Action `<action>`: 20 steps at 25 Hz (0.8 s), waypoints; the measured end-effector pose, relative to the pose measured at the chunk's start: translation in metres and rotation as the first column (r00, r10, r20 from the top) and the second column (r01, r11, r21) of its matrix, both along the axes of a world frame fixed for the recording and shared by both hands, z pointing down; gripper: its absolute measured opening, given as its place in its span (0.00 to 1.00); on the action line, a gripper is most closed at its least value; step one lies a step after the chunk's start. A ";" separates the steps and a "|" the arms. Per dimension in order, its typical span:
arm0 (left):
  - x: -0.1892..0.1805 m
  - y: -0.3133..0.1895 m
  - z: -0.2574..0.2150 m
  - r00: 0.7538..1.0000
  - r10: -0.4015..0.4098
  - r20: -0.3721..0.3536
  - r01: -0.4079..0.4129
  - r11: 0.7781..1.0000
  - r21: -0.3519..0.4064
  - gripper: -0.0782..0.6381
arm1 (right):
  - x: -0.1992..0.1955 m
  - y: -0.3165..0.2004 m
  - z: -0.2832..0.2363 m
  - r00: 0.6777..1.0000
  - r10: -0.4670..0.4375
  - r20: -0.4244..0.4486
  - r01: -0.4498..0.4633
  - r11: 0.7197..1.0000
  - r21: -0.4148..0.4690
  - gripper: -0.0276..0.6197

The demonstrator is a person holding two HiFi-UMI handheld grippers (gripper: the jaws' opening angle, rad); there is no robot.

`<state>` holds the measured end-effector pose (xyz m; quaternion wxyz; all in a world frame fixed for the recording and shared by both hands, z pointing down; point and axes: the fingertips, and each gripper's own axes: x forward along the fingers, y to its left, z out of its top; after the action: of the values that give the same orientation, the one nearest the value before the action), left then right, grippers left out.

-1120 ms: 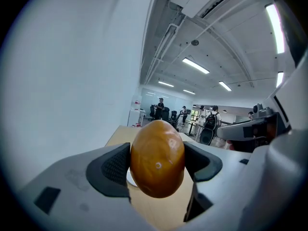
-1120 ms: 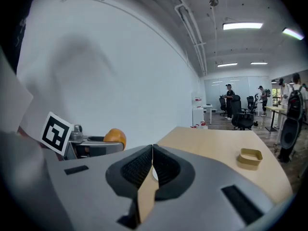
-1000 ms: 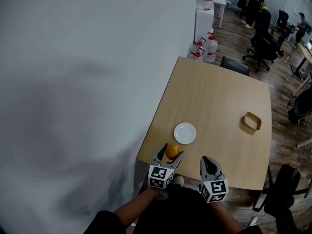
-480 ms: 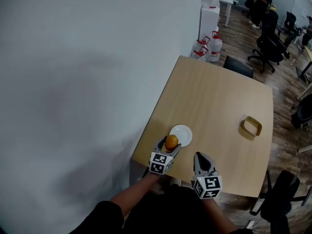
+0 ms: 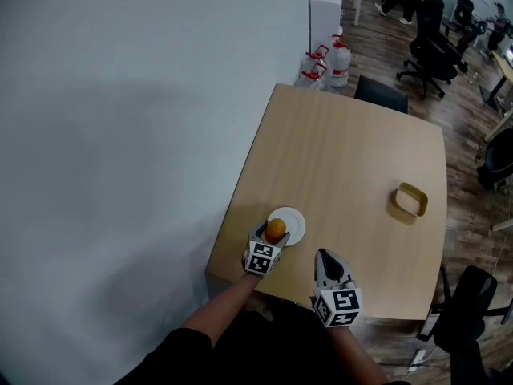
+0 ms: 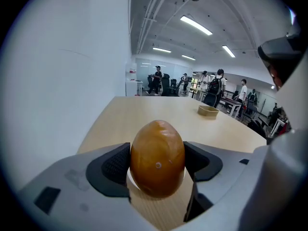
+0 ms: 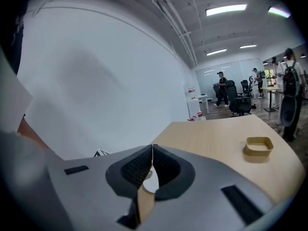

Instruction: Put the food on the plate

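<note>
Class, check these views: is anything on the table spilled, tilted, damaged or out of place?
Nothing stands out. The left gripper holds the orange food at the white plate; the tan container sits flat on the table; the right gripper is shut, empty.

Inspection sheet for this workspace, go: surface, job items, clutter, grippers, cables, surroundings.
Surface: light wooden table.
Job's things: orange egg-shaped food gripped over the near edge of the white plate; not yet released.
Clutter: tan rectangular container near the table's right edge.
Grippers: left gripper shut on the food; right gripper shut, empty, at the table's near edge.
Cables: nothing seen.
Surroundings: white wall on the left; water jugs, office chairs and people beyond the table.
</note>
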<state>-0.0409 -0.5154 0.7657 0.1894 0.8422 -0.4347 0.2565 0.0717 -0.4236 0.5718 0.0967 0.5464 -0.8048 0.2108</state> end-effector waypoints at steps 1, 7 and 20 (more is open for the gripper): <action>0.004 -0.002 0.006 1.000 0.014 0.009 -0.014 1.000 -0.010 0.58 | 0.001 -0.004 0.003 1.000 0.006 0.000 -0.006 1.000 -0.006 0.14; 0.020 -0.020 0.047 0.996 0.058 0.069 -0.053 0.995 -0.081 0.58 | 0.001 -0.020 0.017 0.999 -0.025 -0.035 0.024 0.999 -0.042 0.14; 0.034 -0.036 0.093 0.973 0.169 0.154 -0.145 0.977 -0.160 0.58 | 0.028 -0.006 0.053 0.999 0.025 -0.048 -0.031 0.993 -0.111 0.14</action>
<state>-0.0071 -0.5517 0.8588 0.1931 0.8333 -0.3608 0.3717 0.1000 -0.4298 0.6244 0.1430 0.5562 -0.7815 0.2440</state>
